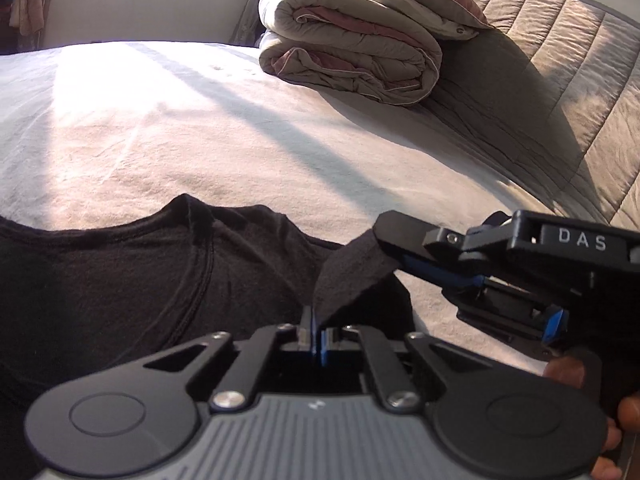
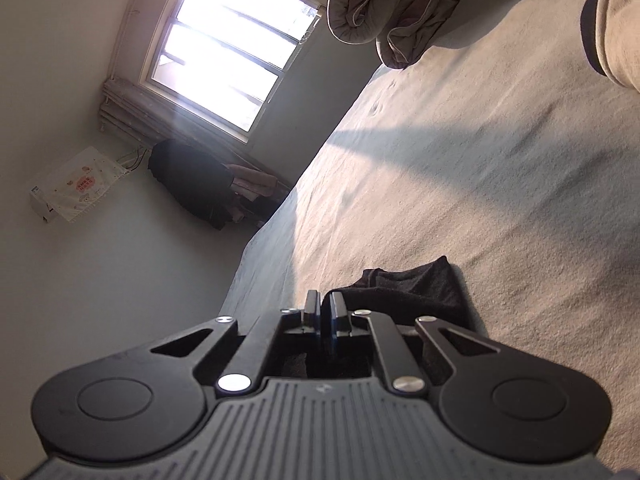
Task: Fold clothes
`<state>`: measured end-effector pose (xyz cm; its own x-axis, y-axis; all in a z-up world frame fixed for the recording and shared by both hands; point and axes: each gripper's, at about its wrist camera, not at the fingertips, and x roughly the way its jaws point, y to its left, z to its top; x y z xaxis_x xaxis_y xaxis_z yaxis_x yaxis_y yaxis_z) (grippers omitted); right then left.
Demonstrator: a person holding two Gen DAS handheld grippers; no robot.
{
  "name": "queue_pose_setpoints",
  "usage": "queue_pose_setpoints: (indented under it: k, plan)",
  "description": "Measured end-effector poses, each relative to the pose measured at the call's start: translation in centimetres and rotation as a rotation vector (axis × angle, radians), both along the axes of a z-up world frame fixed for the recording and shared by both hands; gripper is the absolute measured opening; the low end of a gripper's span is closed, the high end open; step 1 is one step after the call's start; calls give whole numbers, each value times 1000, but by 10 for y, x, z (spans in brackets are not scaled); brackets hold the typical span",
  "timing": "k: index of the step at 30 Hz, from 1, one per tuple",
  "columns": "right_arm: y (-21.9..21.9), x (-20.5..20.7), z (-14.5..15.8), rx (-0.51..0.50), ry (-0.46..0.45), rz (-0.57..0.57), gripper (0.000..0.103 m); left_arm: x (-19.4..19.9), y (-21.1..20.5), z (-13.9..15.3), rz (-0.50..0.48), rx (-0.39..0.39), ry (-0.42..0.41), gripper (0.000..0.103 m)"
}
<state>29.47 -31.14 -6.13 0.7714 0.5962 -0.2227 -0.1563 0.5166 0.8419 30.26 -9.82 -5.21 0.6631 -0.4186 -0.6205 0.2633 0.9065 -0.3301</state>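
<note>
A black T-shirt (image 1: 120, 280) lies flat on the pale bed sheet (image 1: 180, 140), collar toward the far side. One sleeve edge (image 1: 344, 280) is lifted off the bed as a taut strip. My left gripper (image 1: 316, 328) is shut on the strip's lower end. The right gripper (image 1: 382, 244) comes in from the right and pinches the upper end. In the right wrist view, the right gripper (image 2: 325, 312) has its fingers nearly together, and black cloth (image 2: 416, 292) bunches just behind and to the right of them on the sheet (image 2: 480, 160).
A folded beige and pink quilt (image 1: 348, 44) sits at the far end of the bed against a quilted headboard (image 1: 560, 60). A person's hand (image 1: 564, 368) holds the right gripper. A bright window (image 2: 224, 52) and a dark clothes pile (image 2: 192, 180) are beyond the bed's edge.
</note>
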Motion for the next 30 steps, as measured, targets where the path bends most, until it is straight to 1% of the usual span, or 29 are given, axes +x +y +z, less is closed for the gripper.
queue_pose_setpoints:
  k: [3, 5, 7, 8, 9, 10, 12, 13, 15, 16, 17, 18, 19, 20, 21, 22, 23, 24, 26, 27, 28, 29, 30]
  plan:
    - [-4, -1, 0, -4, 1, -27, 15, 1, 22, 1, 70, -164, 85, 2]
    - [-7, -2, 0, -13, 0, -40, 16, 0, 38, -1, 118, -287, 133, 2]
    - [-7, -2, 0, -47, 8, -55, 18, -2, 51, -6, 180, -349, 166, 2]
    - [-7, -2, 0, -66, 14, -63, 23, -3, 57, -8, 209, -373, 180, 2]
    - [-6, -2, 1, -92, 24, -75, 32, -4, 60, -10, 233, -357, 186, 2]
    - [-5, -2, 0, -118, 34, -86, 36, -3, 62, -12, 250, -328, 193, 3]
    - [-2, -2, -2, -169, 48, -101, 37, -3, 64, -15, 277, -296, 196, 4]
    - [-1, -1, -3, -182, 54, -101, 37, -5, 65, -14, 282, -288, 180, 6]
    - [1, 0, -5, -211, 64, -105, 37, -9, 63, -10, 284, -253, 131, 18]
    - [3, 2, -7, -227, 71, -107, 37, -10, 58, -6, 249, -199, 96, 29]
    - [4, 2, -9, -238, 78, -107, 37, -10, 54, -2, 214, -146, 61, 44]
    - [5, 3, -11, -245, 84, -105, 37, -11, 49, 2, 180, -92, 27, 62]
    - [5, 3, -12, -250, 91, -103, 37, -13, 44, 6, 142, -31, -8, 69]
    - [5, 4, -14, -251, 96, -101, 37, -16, 34, 7, 95, 68, -43, 76]
    - [5, 4, -15, -251, 100, -99, 37, -18, 25, 9, 51, 168, -79, 76]
    - [5, 4, -15, -246, 101, -99, 37, -21, 15, 8, 27, 269, -120, 76]
    - [4, 4, -16, -244, 102, -100, 37, -22, 8, 7, 11, 338, -148, 76]
    - [4, 3, -16, -241, 103, -100, 37, -22, 2, 5, -2, 383, -168, 76]
    - [4, 4, -16, -240, 104, -100, 37, -21, -7, 1, -11, 439, -204, 75]
    - [5, 4, -15, -240, 104, -101, 37, -19, -10, -1, -12, 456, -219, 67]
    - [5, 5, -15, -240, 104, -101, 37, -17, -11, -2, -4, 459, -227, 61]
    - [5, 5, -15, -239, 104, -100, 37, -14, -12, -4, 6, 459, -232, 50]
    - [5, 5, -15, -238, 104, -100, 37, -11, -10, -4, 23, 440, -228, 38]
